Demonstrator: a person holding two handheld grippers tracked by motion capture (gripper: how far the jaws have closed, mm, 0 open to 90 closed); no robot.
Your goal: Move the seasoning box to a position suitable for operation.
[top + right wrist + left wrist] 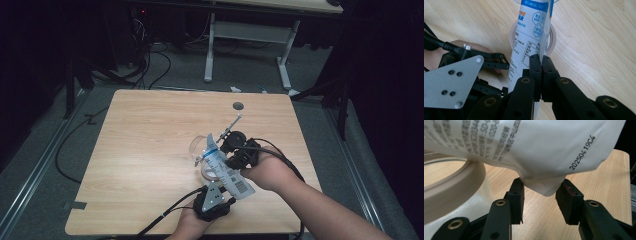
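Note:
A white packet (222, 167) with a blue band and printed text hangs tilted over a round white-rimmed container (199, 145) on the wooden table (150, 150). My right gripper (231, 159) is shut on the packet's side seam (543, 42), its jaws pressed together (541, 60). Beneath the packet (529, 37) lies the container's rim (553, 40). My left gripper (220, 187) comes from the near edge. Its pads (517, 190) sit against both sides of the packet's lower corner (544, 190), held wide apart. To the left of that corner is the container (456, 185).
A thin metal rod-like thing (234, 122) lies just beyond my right gripper. A grey round spot (238, 105) marks the table's far side. Cables trail from both grippers off the near edge. The left gripper's grey plate (454, 82) is close beside the right jaws.

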